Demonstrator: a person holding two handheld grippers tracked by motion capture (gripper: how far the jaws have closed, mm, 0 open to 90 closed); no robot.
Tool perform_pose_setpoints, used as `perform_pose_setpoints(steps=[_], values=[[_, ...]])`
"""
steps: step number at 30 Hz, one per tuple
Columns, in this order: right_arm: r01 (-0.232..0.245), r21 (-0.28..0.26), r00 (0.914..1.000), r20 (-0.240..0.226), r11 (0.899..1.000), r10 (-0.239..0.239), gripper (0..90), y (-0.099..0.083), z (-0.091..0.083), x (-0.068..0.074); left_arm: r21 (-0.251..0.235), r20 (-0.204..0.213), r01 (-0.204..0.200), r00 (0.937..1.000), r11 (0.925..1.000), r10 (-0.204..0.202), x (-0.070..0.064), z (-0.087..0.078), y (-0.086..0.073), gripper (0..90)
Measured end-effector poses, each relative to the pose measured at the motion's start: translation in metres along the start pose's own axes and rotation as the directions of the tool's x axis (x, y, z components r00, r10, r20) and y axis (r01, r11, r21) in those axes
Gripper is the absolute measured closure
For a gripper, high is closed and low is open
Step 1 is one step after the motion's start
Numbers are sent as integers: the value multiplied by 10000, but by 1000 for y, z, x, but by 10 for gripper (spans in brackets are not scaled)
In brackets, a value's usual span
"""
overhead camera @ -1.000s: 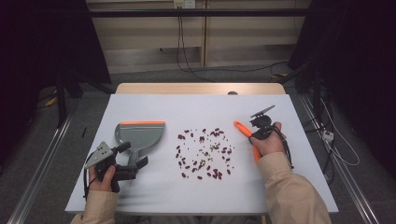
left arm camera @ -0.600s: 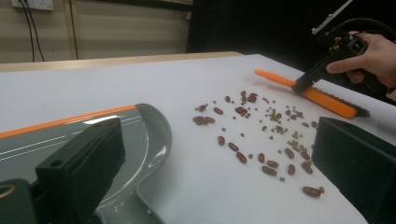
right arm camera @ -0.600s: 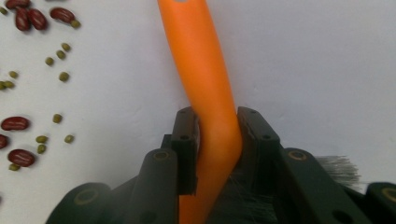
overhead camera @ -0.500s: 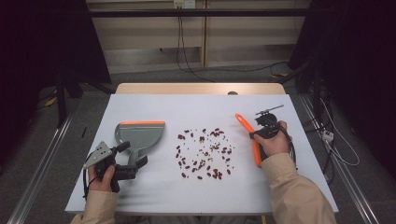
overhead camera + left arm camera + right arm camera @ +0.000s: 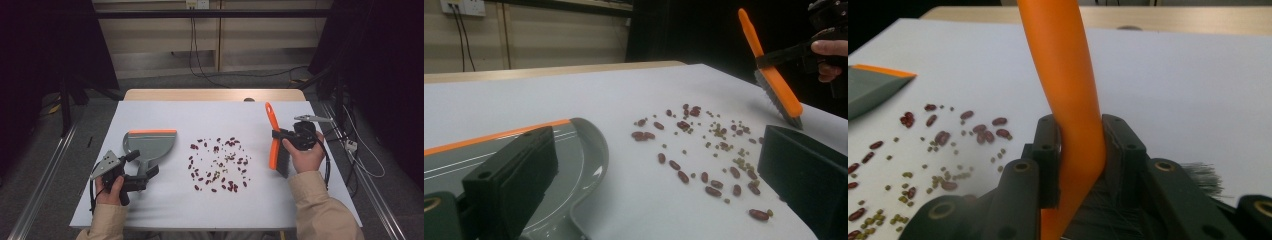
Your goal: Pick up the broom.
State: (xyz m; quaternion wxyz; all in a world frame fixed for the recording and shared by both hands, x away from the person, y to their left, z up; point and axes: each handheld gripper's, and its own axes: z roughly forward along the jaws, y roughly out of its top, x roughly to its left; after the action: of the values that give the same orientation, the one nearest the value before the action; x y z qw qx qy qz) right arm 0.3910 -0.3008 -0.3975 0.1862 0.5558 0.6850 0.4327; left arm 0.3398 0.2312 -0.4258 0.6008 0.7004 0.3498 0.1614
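While the right gripper point(image 5: 278, 136) has its fingers closed tight on the orange brush point(image 5: 272, 137), the left gripper point(image 5: 142, 165) sits at the front-left of the white surface point(image 5: 210, 112) w/ the dustpan's handle between its fingers. In the left gripper view those fingers point(image 5: 511, 180) stand wide apart, one over the grey pan, the other at the right edge of the frame; can't tell whether they press the handle, since it's hidden below the frame.

Dustpan point(image 5: 149, 146): grey, orange strip along its far lip, lying flat on the surface left of centre, mouth facing away from the person, handle pointing back toward the left hand point(image 5: 111, 189).

Brush: held off to the right of the surface, handle tip pointing away from the person, dark bristles at the near end & facing left toward the bean patch. In the right gripper view the orange handle point(image 5: 1068, 100) rises straight up between the two black fingers, clamped on both sides, w/ bristles point(image 5: 1198, 177) fanning out to the right behind them. In the left gripper view the brush point(image 5: 771, 75) is tilted, bristle end low, near the surface; contact w/ it can't be told.

Beans point(image 5: 217, 162): loose scatter of dark red ones mixed w/ smaller greenish ones, mid-surface, between dustpan & brush, touching neither. Right hand point(image 5: 302, 152) wraps the gripper body, cable trailing off the right side.
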Motion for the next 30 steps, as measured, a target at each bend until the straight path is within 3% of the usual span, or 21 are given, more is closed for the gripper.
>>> perform_pose_setpoints(steps=[3,11,20,30], values=[[-76,-643,9998,-210,9979,63,712,-1,-6,0,-67,78,-81,9999,9999,81,-3,1,3,25],[-376,-1470,9960,-862,9884,251,713,-3,-14,1,-152,208,-160,9997,9998,163,-8,5,11,25],[-621,-1847,9901,-1352,9808,372,713,0,-22,1,-293,422,-269,9987,9992,281,-18,14,22,25],[-349,-2169,9865,-1637,9756,-11,714,14,-21,24,-98,1080,-654,9919,9978,661,-37,36,34,27]])
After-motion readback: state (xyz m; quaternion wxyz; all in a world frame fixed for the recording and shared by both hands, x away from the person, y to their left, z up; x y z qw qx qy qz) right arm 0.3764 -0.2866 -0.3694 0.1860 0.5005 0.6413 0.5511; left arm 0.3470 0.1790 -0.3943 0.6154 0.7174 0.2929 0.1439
